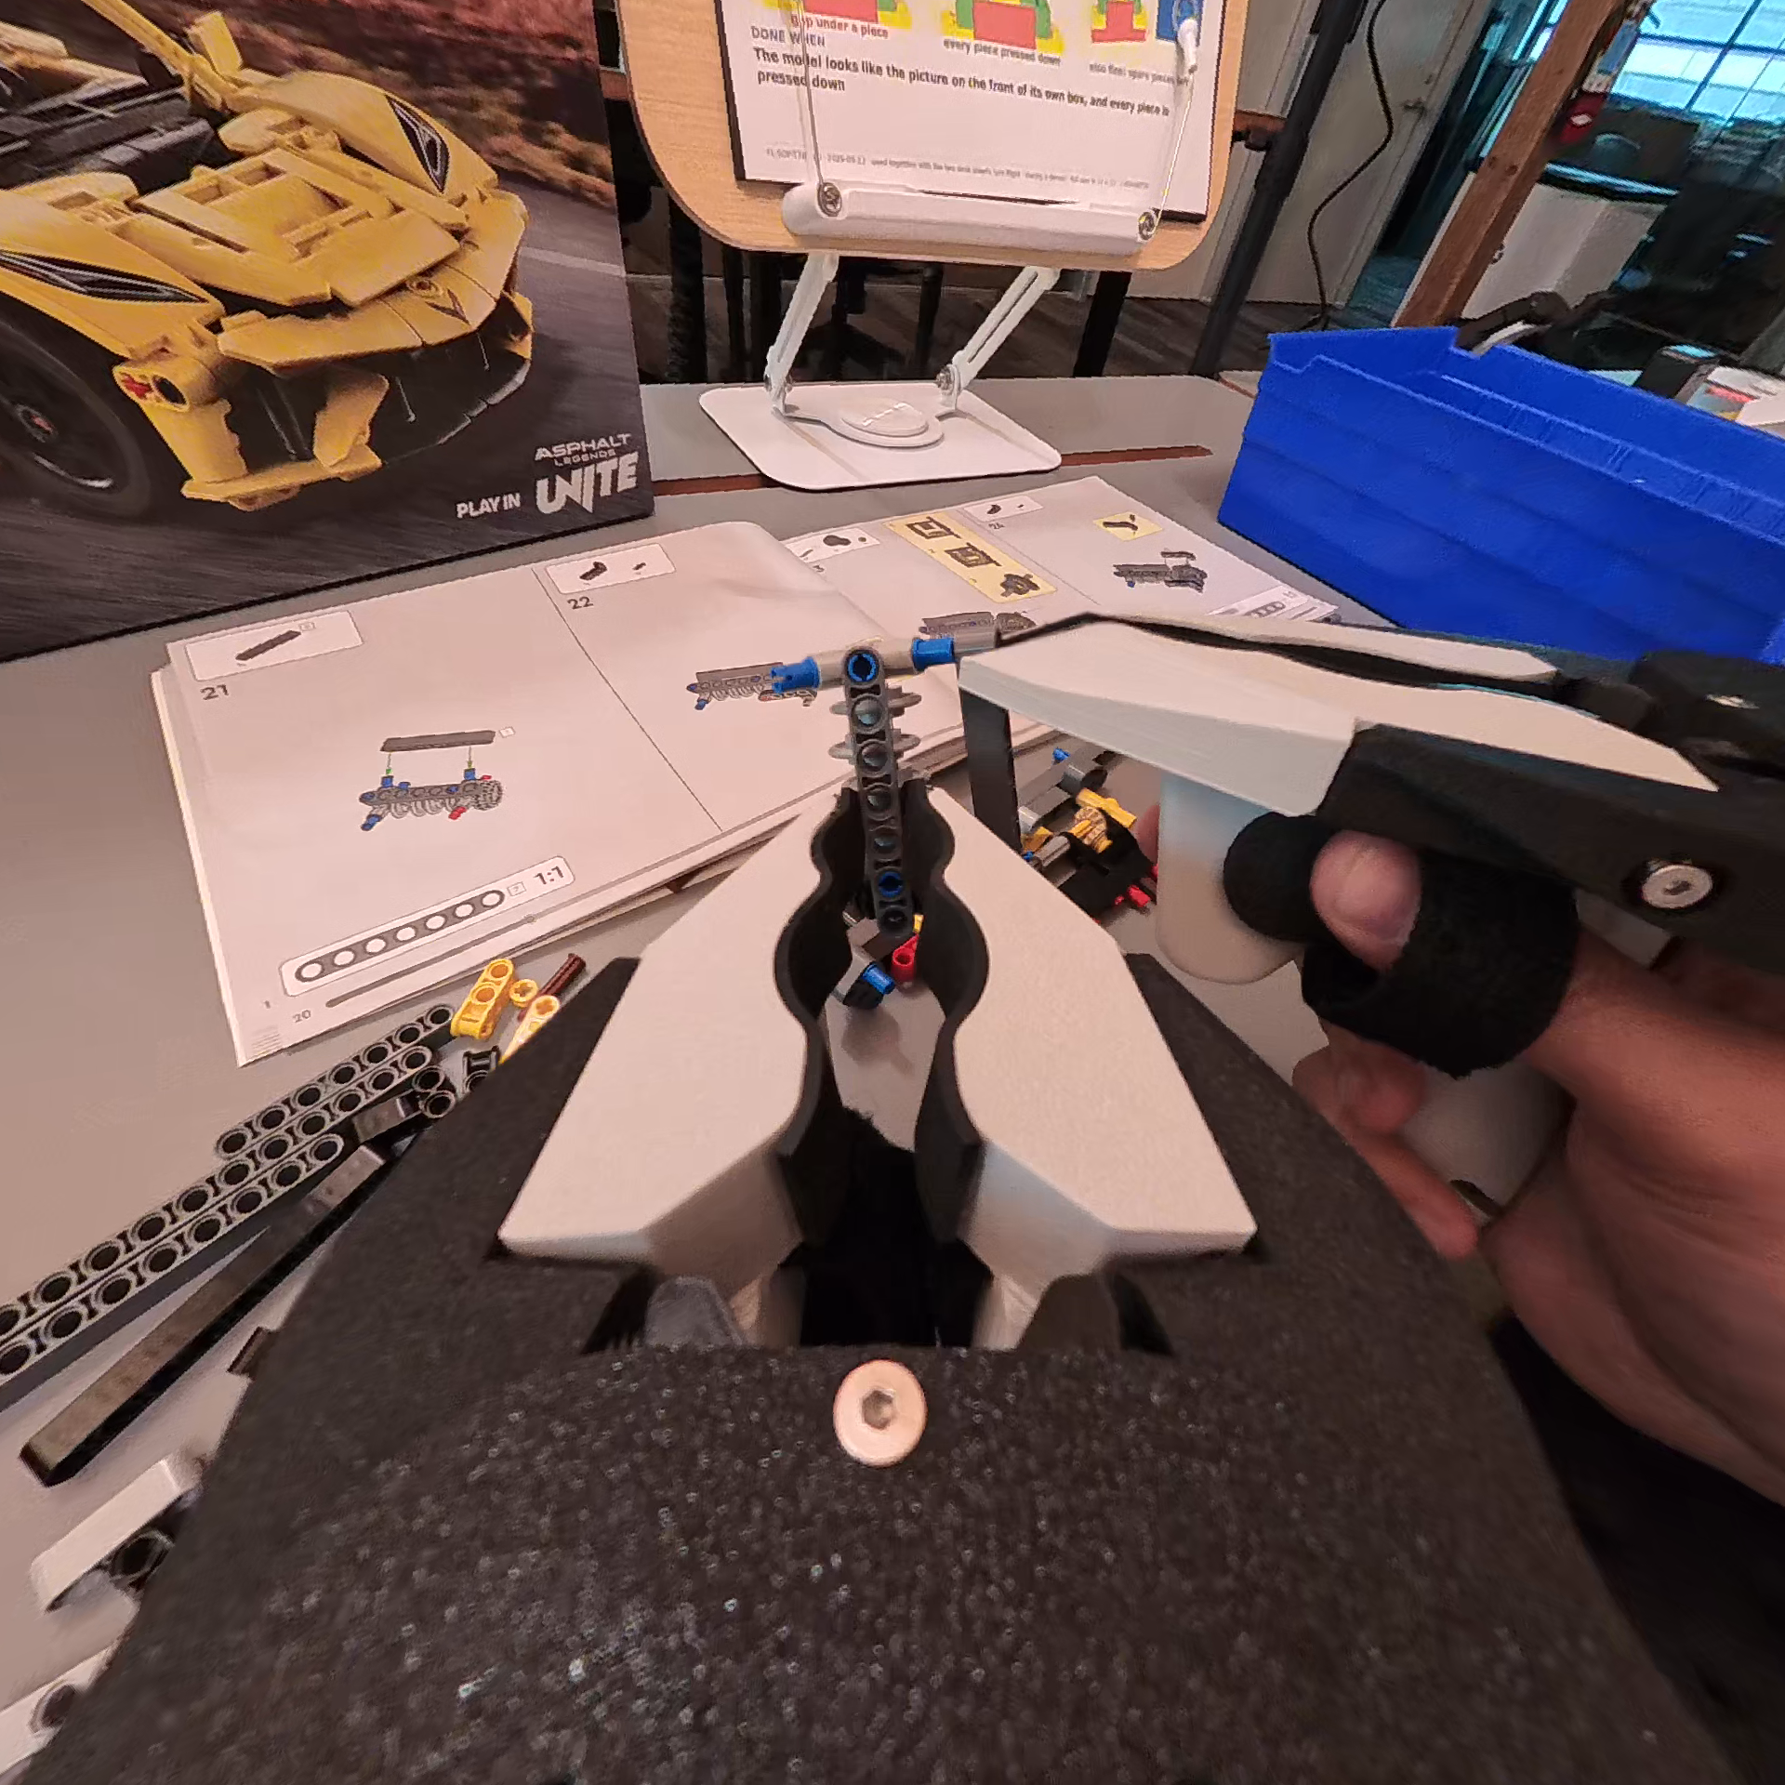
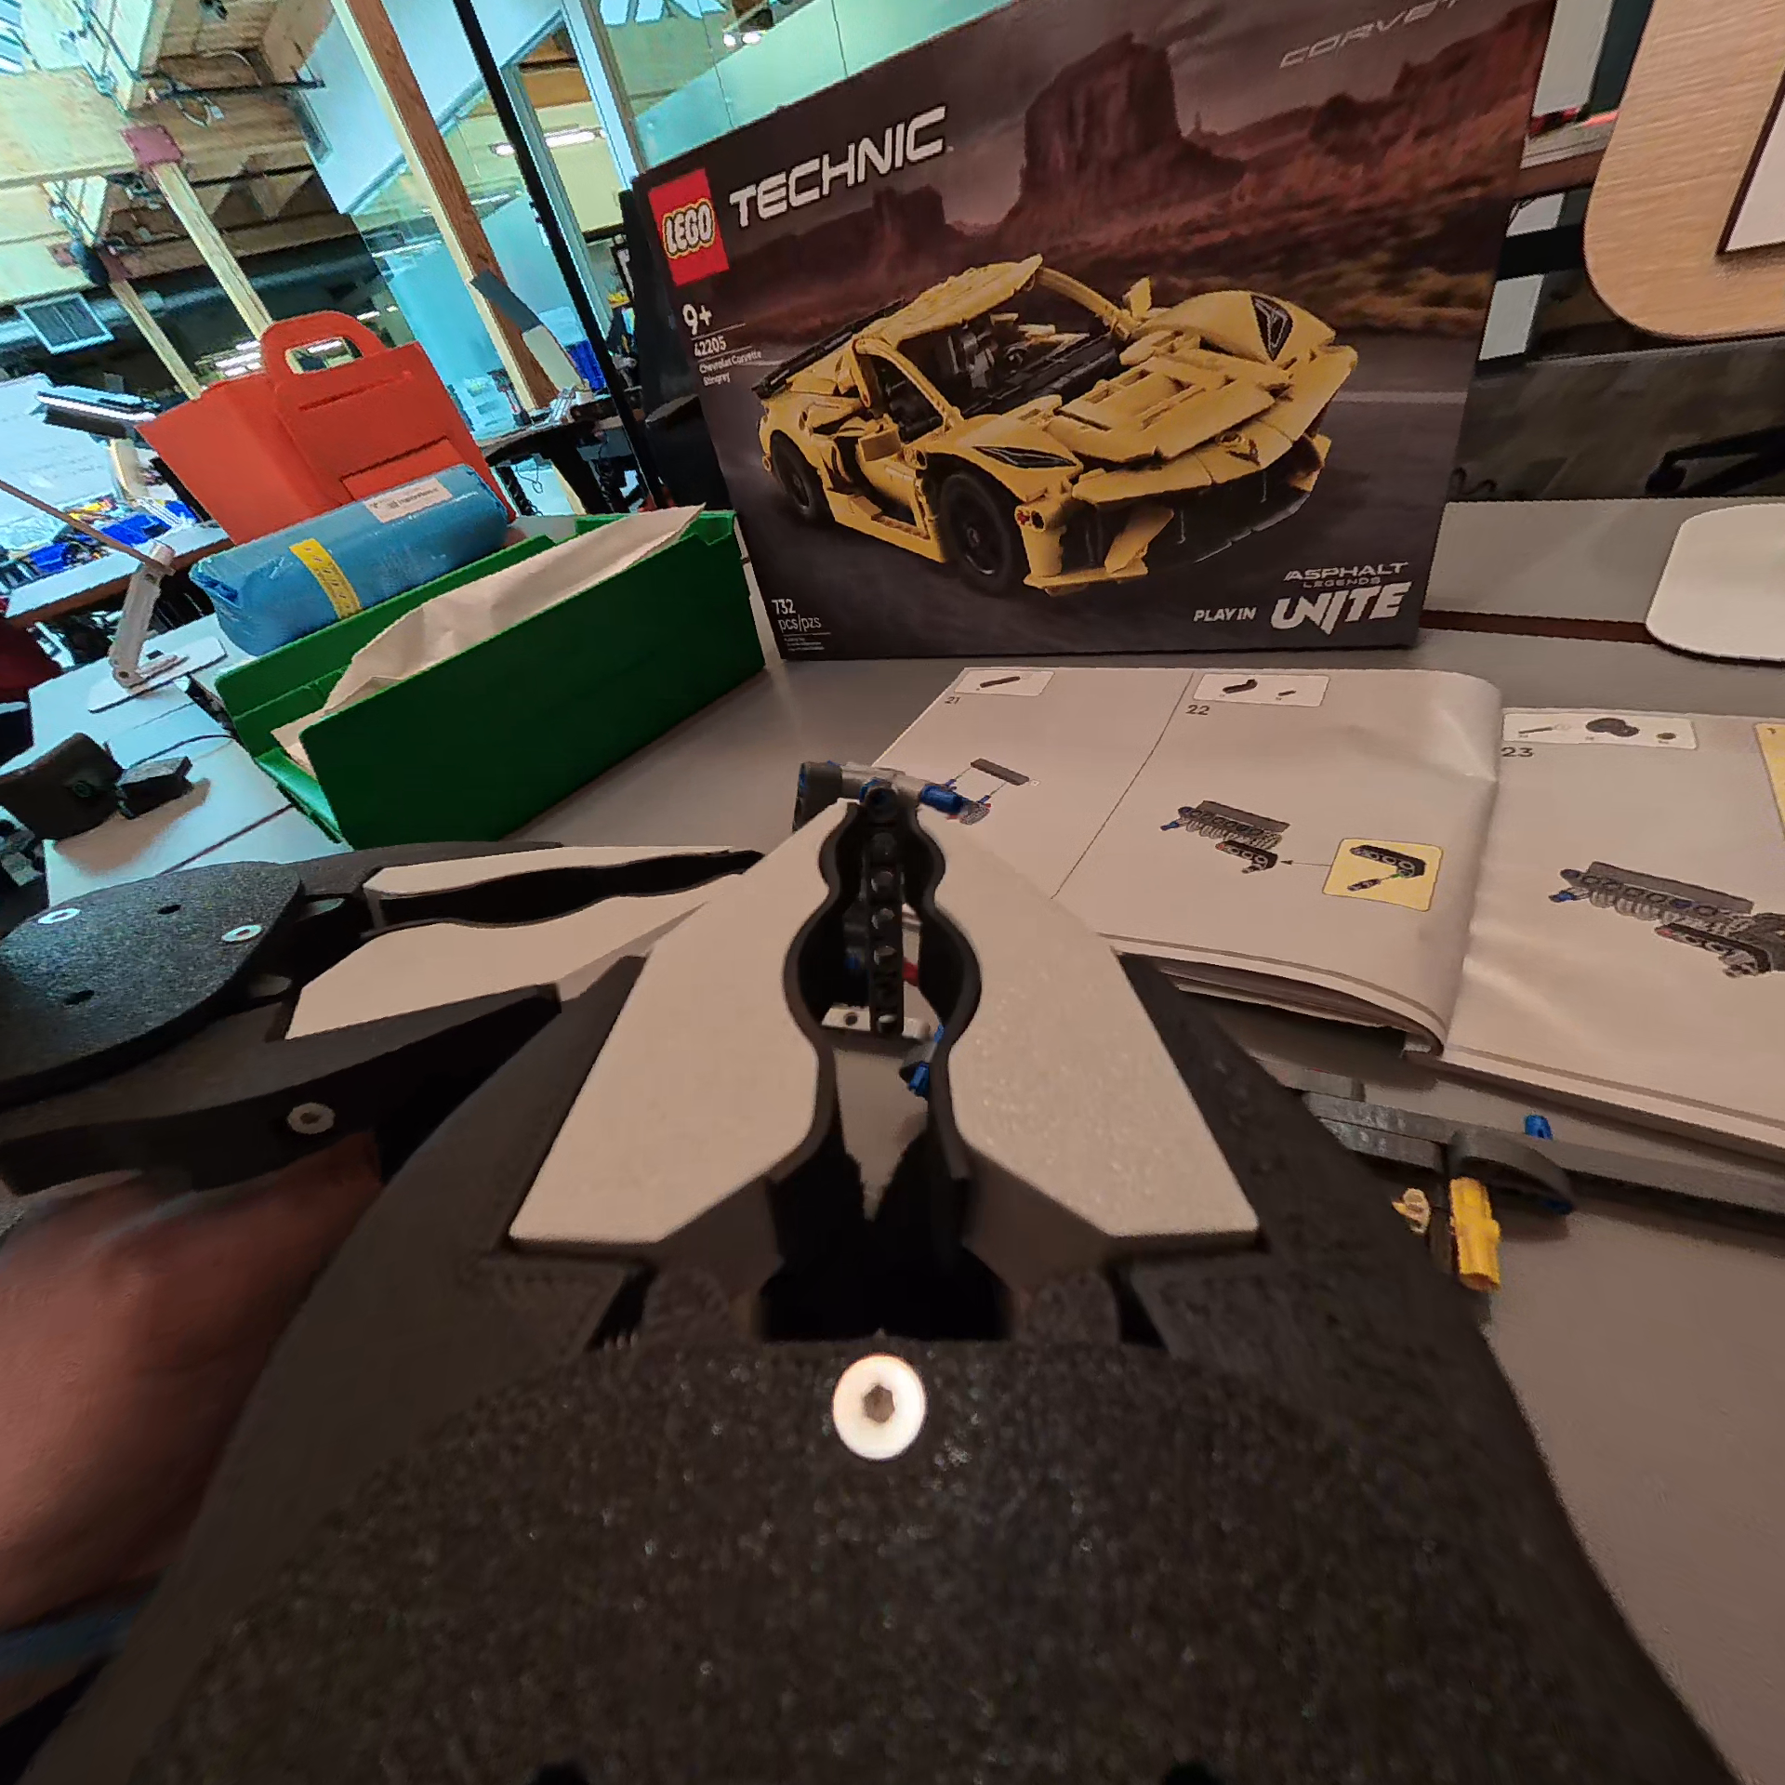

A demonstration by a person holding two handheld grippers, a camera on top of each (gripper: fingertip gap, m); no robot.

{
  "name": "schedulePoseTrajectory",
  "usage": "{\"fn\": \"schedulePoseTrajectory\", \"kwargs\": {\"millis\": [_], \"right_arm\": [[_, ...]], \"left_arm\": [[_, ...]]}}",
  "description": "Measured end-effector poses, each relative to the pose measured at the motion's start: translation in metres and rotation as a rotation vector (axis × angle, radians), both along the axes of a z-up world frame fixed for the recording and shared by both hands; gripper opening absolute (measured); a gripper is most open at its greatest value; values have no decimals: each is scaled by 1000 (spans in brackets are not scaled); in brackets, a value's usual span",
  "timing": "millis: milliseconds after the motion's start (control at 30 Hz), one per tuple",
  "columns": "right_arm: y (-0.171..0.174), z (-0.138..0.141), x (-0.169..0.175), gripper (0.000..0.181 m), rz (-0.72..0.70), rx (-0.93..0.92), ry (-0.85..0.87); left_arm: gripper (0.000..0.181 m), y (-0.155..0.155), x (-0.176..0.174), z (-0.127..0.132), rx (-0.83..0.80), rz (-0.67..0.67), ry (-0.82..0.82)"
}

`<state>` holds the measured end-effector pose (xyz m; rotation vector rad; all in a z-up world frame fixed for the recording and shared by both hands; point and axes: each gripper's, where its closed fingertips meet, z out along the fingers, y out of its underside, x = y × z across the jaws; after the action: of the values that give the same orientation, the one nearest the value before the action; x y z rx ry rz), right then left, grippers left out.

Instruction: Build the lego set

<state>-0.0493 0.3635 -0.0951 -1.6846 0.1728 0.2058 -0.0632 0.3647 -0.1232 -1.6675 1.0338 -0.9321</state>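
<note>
My left gripper [image 1: 874,802] is shut on a dark grey holed beam [image 1: 874,753] and holds it above the table, pointing away from the camera. A grey and blue pin piece [image 1: 821,666] crosses the beam's far end. My right gripper [image 1: 971,715] comes in from the right and its tips close on the blue end of that pin piece. In the right wrist view the right gripper [image 2: 879,821] is nearly shut around the pin piece [image 2: 927,797]. The beam [image 2: 884,927] shows through the finger gap. The left gripper [image 2: 715,874] enters from the left.
The open instruction booklet [image 1: 435,753] lies behind, with the set's box [image 1: 290,241] upright beyond it. Loose black beams [image 1: 241,1178] and yellow connectors [image 1: 488,995] lie at the left. A blue bin [image 1: 1507,483] stands right, a green bin [image 2: 522,715] far left. More parts [image 2: 1497,1169] lie by the booklet. My left and right fingertips are right by each other.
</note>
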Motion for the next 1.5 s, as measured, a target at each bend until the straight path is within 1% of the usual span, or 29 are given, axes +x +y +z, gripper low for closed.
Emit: {"fn": "schedulePoseTrajectory", "kwargs": {"millis": [67, 133, 233, 333, 467, 600, 700, 800, 867, 900, 1000, 1067, 1133, 1167, 1267, 1333, 1400, 1500], "right_arm": [[-2, 5, 0, 7, -11, 21, -20], [0, 1, -1, 7, -14, -2, -39], [1, -2, -2, 7, -7, -7, -2], [1, 0, -1, 7, -5, 9, 26], [2, 1, -3, 7, 33, 32, 126], [0, 3, -2, 7, 104, 34, 263], [-3, 5, -2, 7, 146, 14, 311], [-6, 7, -3, 6, 214, -15, 421], [-7, 6, -2, 7, 242, -17, 504], [-7, 4, 0, 6, 235, -14, 501], [-6, -5, 4, 6, 182, -15, 371], [-5, -8, 5, 6, 152, -25, 263], [-5, -8, 5, 6, 144, -38, 223], [-5, -7, 4, 6, 160, -35, 261], [-3, -9, 4, 6, 236, -34, 475], [-4, -11, 4, 6, 269, -44, 546], [-5, -11, 3, 7, 312, -62, 579], [-9, -10, 2, 7, 385, -115, 570]], "left_arm": [[7, -1, 0, 0, 30, 8, 19], [7, 0, 0, -1, 37, 15, 22], [7, 1, -1, -1, 13, 12, 10], [7, -1, 0, 1, 45, 13, 19], [7, 0, -2, 3, 88, 28, 32], [7, -1, -4, 8, 242, 64, 93], [7, -3, -5, 12, 378, 91, 148], [8, -3, -5, 14, 456, 98, 183], [8, -5, -4, 13, 460, 86, 190], [8, -5, -3, 11, 455, 81, 197], [8, -5, -1, 6, 413, 64, 204], [7, -6, -1, 6, 419, 64, 204], [8, -6, 0, 5, 435, 67, 217], [8, -6, 0, 5, 432, 66, 213], [8, -5, 0, 6, 408, 58, 195], [8, -5, 0, 5, 418, 56, 201], [8, -6, -1, 5, 428, 53, 204], [8, -9, -1, 6, 442, 34, 201]]}}
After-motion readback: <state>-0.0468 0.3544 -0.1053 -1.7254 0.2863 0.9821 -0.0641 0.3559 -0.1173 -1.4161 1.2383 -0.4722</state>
